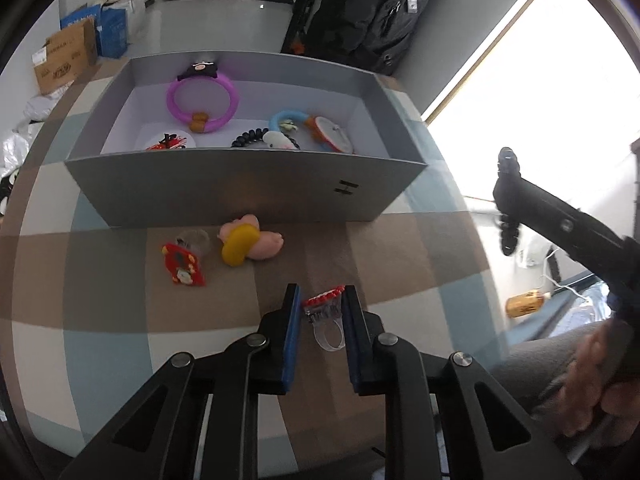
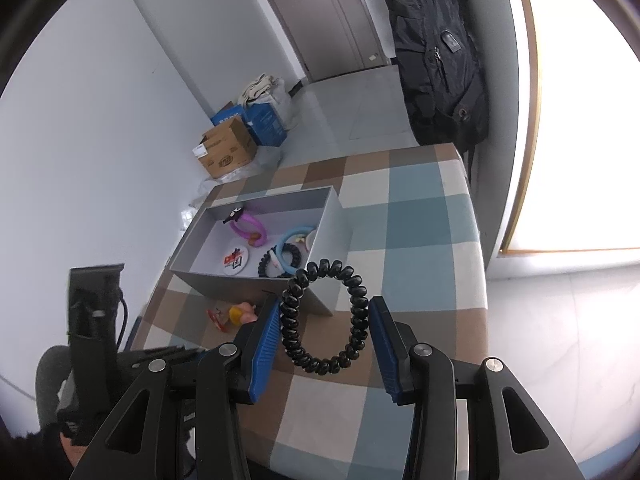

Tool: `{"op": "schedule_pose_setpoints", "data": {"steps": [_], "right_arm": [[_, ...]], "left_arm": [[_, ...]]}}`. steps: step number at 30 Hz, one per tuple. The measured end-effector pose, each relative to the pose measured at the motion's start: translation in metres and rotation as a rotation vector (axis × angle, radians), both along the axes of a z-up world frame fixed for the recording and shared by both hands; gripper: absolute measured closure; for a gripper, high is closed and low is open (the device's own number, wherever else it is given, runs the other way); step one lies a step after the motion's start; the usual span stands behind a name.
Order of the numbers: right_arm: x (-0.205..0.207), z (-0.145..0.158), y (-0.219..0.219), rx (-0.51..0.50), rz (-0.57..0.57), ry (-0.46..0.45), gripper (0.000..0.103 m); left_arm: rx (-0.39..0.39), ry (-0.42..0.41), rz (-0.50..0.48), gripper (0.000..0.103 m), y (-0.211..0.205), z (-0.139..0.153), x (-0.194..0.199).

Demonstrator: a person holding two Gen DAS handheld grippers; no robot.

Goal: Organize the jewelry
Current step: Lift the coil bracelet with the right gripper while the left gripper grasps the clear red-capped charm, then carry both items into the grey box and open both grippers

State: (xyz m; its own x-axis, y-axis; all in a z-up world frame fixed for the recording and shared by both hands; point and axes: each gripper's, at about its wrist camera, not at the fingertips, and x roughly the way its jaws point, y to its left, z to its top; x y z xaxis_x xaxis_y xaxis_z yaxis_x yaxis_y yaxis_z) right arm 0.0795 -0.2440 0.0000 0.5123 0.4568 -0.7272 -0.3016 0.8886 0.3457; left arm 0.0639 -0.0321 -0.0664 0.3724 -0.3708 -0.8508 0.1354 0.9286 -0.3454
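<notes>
A grey box (image 1: 248, 196) (image 2: 320, 300) on the checked tablecloth holds a purple ring (image 1: 202, 98), a blue ring (image 1: 286, 118), a black coil band (image 1: 250, 138), a round badge (image 2: 236, 259) and other trinkets. My left gripper (image 1: 322, 300) is shut on a clear ring with red beads (image 1: 326, 312) low over the cloth. My right gripper (image 2: 324, 312) is shut on a black spiral hair band (image 2: 324, 316), held in the air above the table to the right of the box; it also shows in the left wrist view (image 1: 508, 232).
A red charm (image 1: 182, 264), a clear ring (image 1: 194, 240) and a pink-and-yellow toy (image 1: 248, 242) lie on the cloth in front of the box. A black backpack (image 2: 440, 52) hangs beyond the table. Cardboard boxes (image 2: 228, 148) stand on the floor at the left.
</notes>
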Motion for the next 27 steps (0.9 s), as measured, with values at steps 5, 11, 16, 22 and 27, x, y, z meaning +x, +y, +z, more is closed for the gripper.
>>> {"op": "schedule_pose_setpoints", "data": {"steps": [5,11,16,22,27], "right_arm": [[0.0,0.002,0.004,0.008,0.003,-0.003,0.06],[0.002,0.0,0.013,0.001,0.022,0.0,0.059],[0.003,0.003,0.023,0.004,0.049,-0.012,0.059],[0.009,0.008,0.044,0.012,0.092,-0.029,0.059],[0.018,0.014,0.057,0.029,0.114,-0.049,0.059]], "left_arm": [[-0.017,-0.051,-0.005,0.088,0.006,0.015,-0.007],[-0.048,-0.096,0.035,0.088,0.019,0.037,-0.008],[-0.063,-0.147,0.073,0.088,0.034,0.056,-0.008],[-0.065,-0.171,0.109,0.088,0.044,0.065,0.008],[-0.066,-0.195,0.13,0.088,0.05,0.069,0.024]]}}
